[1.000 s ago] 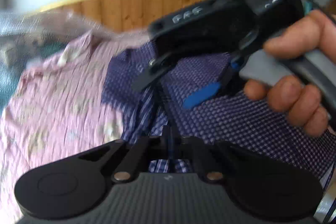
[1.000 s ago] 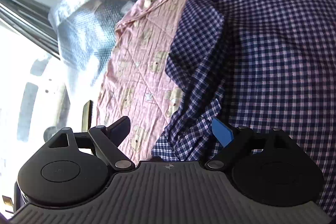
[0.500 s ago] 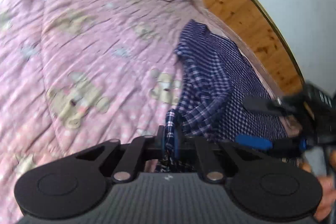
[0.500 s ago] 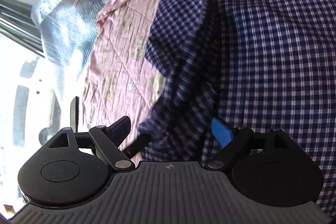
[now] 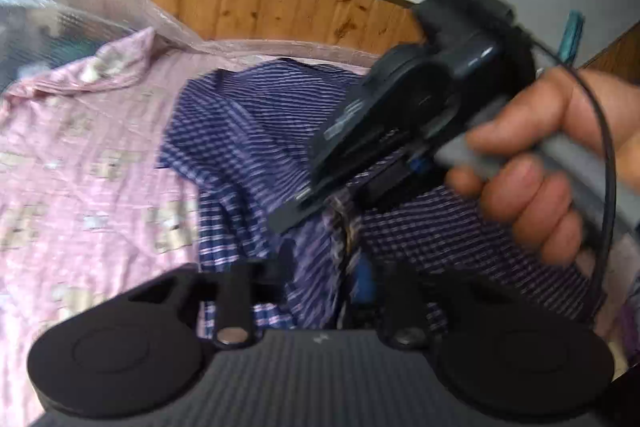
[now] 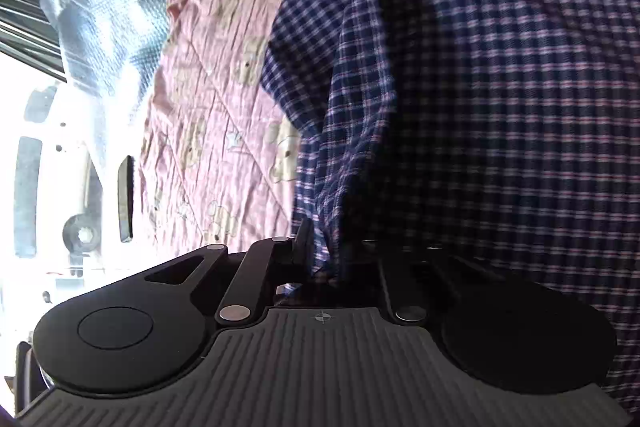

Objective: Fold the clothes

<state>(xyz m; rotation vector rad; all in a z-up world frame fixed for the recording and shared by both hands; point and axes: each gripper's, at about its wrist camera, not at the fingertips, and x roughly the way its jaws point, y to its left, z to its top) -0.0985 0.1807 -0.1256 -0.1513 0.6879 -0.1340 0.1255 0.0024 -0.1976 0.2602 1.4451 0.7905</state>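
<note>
Step in hand looks like a grip handover on the checked shirt, mid-fold. The shirt lies bunched on the pink quilt, its far edge near the wooden headboard and clear of it.

Right gripper: jaws closing, nearly together, a ridge of shirt fabric pinched between them. From the left wrist view you can see the same tool, your hand on its grey handle, tips biting a gathered fold on the side of the shirt away from the headboard.

Left gripper: jaws opening, fabric lying between the fingers, but the pads look clear of it. The picture is blurred there, so treat that as likely, not certain.

My read of the next move: let the left tongs come fully free of the cloth, then re-grab a second edge or corner nearer the headboard. The shirt is crumpled, so you need two spread grip points to pull it flat before any clean fold.

Risk: the right pinch may hold several layers.
</note>
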